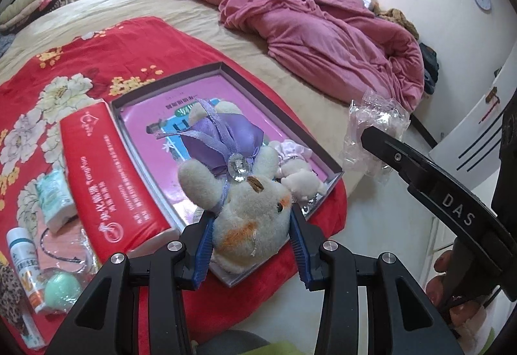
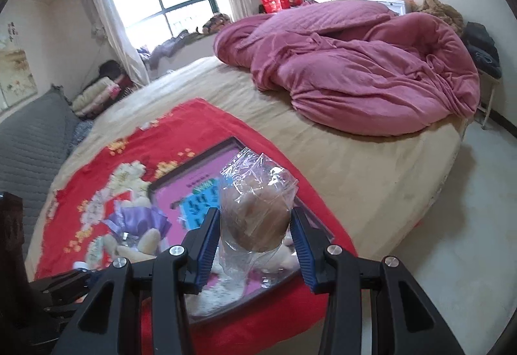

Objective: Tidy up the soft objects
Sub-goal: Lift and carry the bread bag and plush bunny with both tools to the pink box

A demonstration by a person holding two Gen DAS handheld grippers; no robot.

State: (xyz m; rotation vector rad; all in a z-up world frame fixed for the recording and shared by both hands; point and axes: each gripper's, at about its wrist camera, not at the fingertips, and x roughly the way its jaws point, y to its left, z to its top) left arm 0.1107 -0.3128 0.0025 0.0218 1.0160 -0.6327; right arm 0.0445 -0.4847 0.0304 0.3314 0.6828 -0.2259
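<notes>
Left gripper (image 1: 252,235) clamps a plush bunny (image 1: 248,209), right gripper (image 2: 255,242) a bagged brown toy (image 2: 255,219), both over the shallow box (image 1: 181,93), presumably for stowing.

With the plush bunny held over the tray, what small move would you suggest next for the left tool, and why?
Probably lower the left tool a little and release: the plush bunny it grips already hangs over the shallow tray, beside the small plush lying inside, with bare tray floor under it.
</notes>
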